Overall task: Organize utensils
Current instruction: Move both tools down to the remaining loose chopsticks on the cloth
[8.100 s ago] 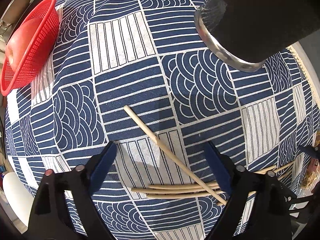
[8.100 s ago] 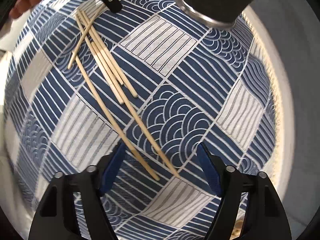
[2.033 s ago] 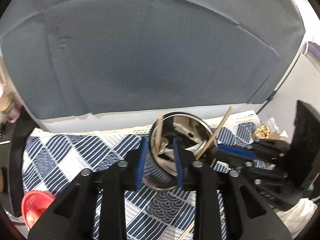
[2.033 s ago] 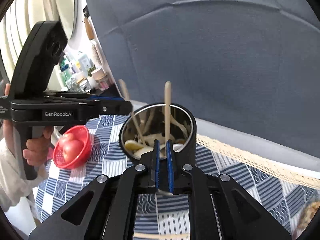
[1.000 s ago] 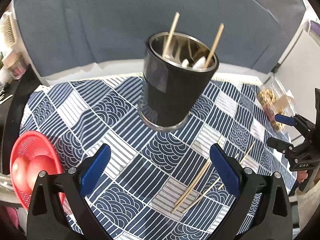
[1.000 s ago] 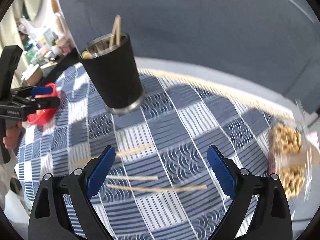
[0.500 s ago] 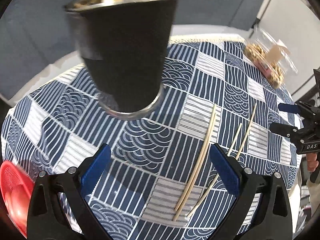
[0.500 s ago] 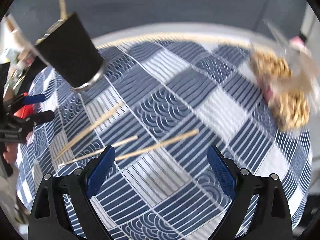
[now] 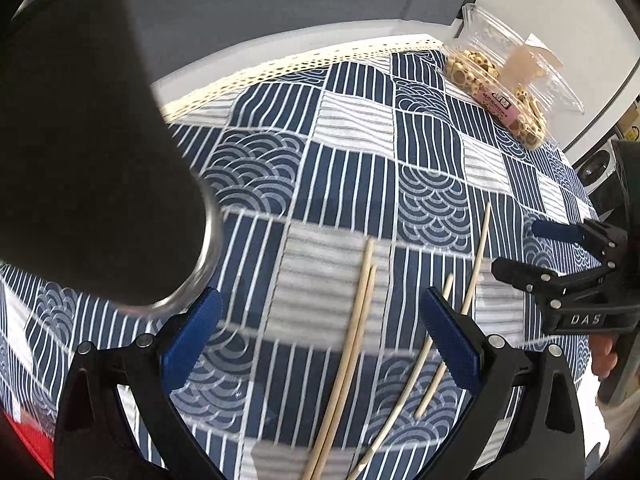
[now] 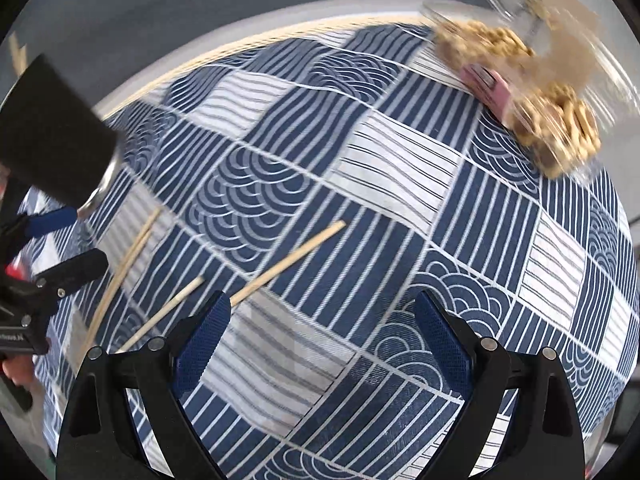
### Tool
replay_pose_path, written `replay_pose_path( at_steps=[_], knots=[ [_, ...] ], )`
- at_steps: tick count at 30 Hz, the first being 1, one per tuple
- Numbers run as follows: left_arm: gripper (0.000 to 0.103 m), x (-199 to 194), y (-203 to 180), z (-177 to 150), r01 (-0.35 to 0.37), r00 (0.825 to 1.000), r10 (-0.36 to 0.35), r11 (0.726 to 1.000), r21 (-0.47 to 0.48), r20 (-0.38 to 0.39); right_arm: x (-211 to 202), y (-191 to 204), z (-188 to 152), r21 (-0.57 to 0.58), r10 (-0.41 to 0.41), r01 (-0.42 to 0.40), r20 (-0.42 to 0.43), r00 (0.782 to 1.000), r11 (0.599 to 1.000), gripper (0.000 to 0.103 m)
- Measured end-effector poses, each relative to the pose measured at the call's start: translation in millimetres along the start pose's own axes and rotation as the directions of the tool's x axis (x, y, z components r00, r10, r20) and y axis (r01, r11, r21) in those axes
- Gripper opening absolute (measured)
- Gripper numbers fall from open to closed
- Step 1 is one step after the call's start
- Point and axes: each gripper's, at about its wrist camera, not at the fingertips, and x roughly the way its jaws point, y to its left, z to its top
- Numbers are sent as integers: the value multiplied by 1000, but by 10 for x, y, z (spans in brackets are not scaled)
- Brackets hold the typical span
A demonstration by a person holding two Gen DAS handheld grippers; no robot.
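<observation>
Both the left gripper (image 9: 320, 336) and the right gripper (image 10: 322, 334) hover with fingers spread, holding nothing. Four chopsticks (image 9: 352, 344) lie on the table (image 9: 352, 184) beside the black cup (image 9: 88, 152).

Below my jaws the tabletop (image 9: 360, 32) carries a navy-and-white patchwork cloth (image 9: 348, 168) of stripes and wave arcs, its far hem cream lace. On the cloth stand a tall black cup with a steel base rim (image 9: 80, 168) and a clear plastic box of tan ring-shaped biscuits (image 9: 516, 76). Four pale wooden chopsticks (image 9: 352, 344) lie loose, two side by side, two farther right. A red basket (image 9: 28, 436) shows at the left edge.
</observation>
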Motion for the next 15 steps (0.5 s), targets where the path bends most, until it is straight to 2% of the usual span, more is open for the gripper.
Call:
replay_pose_path(
  at_steps=[4,7,10,15],
  knots=[
    [97,138,-34,139,8,1000,-8,1000,-2,-13,3,-97,41,63,-18,18,1,1000,998,89],
    [97,226,-49,195,-31,999,31,1000,2,-22,28,-118,83,66,-39,39,-7,999,997,89],
    [97,332,-64,206,-38,998,38,999,7,-49,101,-121,114,69,-37,39,-22,999,997,89],
    [97,437,-90,204,-96,994,96,995,0,-58,123,-95,107,86,-65,65,-2,998,994,92]
  ],
)
